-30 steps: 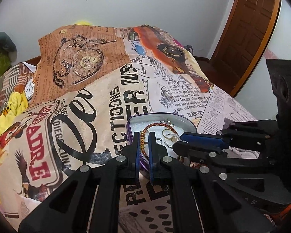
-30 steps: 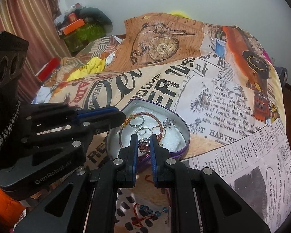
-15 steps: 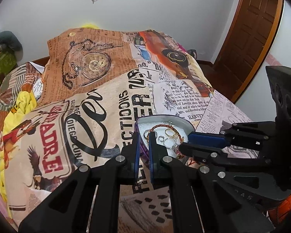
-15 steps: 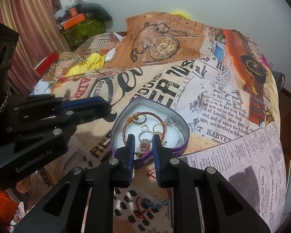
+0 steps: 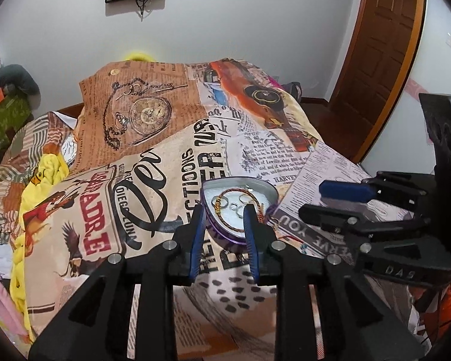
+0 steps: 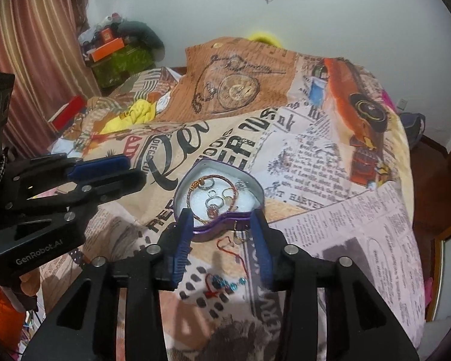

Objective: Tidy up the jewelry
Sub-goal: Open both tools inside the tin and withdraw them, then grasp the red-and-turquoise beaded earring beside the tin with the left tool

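A purple heart-shaped tin [image 6: 255,194] [image 5: 270,191] lies on the printed bedspread. It holds a red-gold bracelet [image 6: 234,186], several rings, and a ring with a pink stone [image 6: 212,209]. My right gripper [image 6: 222,219] is open and empty, just in front of the tin. My left gripper [image 5: 224,213] is open and empty at the tin's near edge. A red cord [image 6: 227,245] and a red bracelet with blue beads [image 6: 225,284] lie loose on the bed between the right fingers.
The bedspread [image 5: 105,210] covers the whole bed. A yellow cloth [image 5: 42,177] lies at the left. A wooden door [image 5: 381,48] stands at the right. Boxes and clutter [image 6: 117,51] sit by the curtain at the back left.
Both grippers have opened and drawn back from the tin. The pink-stone ring that the right gripper held now lies in the tin.
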Motion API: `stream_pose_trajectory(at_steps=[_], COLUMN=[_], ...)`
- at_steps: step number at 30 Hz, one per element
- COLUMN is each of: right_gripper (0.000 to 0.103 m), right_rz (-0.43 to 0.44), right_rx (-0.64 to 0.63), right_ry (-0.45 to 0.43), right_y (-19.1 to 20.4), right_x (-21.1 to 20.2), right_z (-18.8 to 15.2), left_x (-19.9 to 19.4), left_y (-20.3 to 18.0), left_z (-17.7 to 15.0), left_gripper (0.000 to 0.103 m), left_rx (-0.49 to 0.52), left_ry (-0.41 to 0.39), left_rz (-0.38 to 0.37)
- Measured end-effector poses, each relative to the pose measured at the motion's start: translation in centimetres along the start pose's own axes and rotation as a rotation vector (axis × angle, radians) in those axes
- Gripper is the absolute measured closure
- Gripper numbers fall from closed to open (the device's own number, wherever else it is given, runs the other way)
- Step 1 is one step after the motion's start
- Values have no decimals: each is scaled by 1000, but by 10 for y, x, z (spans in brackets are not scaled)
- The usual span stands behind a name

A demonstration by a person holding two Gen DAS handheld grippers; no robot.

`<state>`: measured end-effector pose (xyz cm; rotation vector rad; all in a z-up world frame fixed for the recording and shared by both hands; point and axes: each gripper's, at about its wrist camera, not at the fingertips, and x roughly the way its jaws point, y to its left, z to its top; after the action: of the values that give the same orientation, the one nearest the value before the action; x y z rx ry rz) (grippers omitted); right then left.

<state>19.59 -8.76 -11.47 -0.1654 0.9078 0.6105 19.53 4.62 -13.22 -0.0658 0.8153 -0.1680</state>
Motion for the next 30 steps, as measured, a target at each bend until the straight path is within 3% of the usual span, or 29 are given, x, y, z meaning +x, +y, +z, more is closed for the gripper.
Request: stream_pose_trajectory(at_steps=[11,18,22,30], right_gripper=[67,67,67,66], right_rz=[-52,-75,-72,-58], right_rx=[66,114,144,171], right_ry=[14,45,68,90], right_y=[-22,-42,-53,-64], right_x=[-15,-15,-13,-9], right_z=[-22,-40,-49,-58], left_x=[-1,24,43,78], left_y=[-17,-40,-55,-73], left_z=[-19,-34,-40,-46], left_gripper=[72,71,63,63], left_rx=[5,29,39,60], left_ry=[48,140,188,238], left_rz=[-23,-74,-117,-111])
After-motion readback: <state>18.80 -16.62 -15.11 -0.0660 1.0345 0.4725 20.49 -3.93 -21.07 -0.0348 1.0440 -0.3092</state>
